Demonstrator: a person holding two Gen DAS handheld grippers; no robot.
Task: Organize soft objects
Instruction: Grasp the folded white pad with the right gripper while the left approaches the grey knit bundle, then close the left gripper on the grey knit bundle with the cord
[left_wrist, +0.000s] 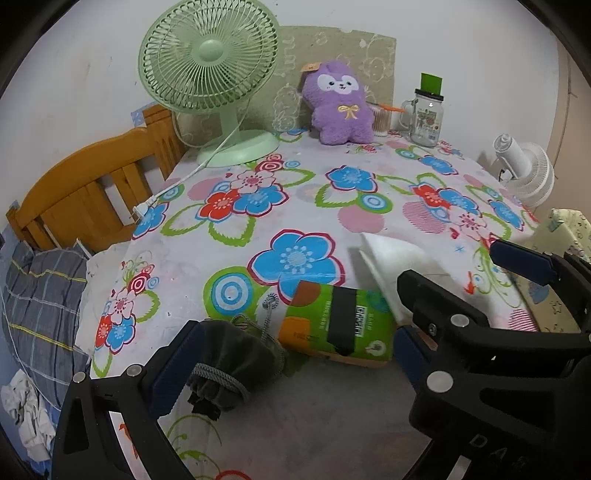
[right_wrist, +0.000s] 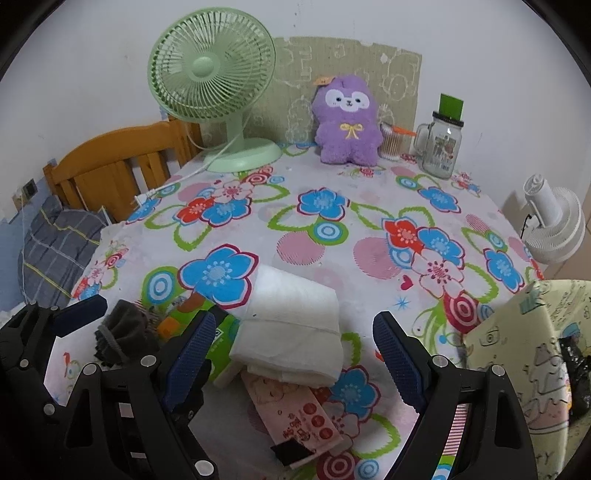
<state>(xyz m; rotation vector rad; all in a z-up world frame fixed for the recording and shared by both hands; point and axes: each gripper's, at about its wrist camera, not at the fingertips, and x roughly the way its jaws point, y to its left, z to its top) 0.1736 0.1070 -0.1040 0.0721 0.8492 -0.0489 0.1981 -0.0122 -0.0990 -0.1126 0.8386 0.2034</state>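
A dark drawstring pouch lies on the flowered tablecloth, against the left pad of my left gripper. A green tissue pack sits between that gripper's wide-open jaws, touching neither pad. My right gripper stands open around a white folded soft bundle, its pads clear of it. The bundle rests partly on a pink packet and on the green pack. A purple plush toy sits upright at the table's back.
At the back stand a green desk fan, a glass jar mug and a tub of cotton swabs. A wooden headboard and striped pillow lie left. A white fan and a yellow patterned box are right.
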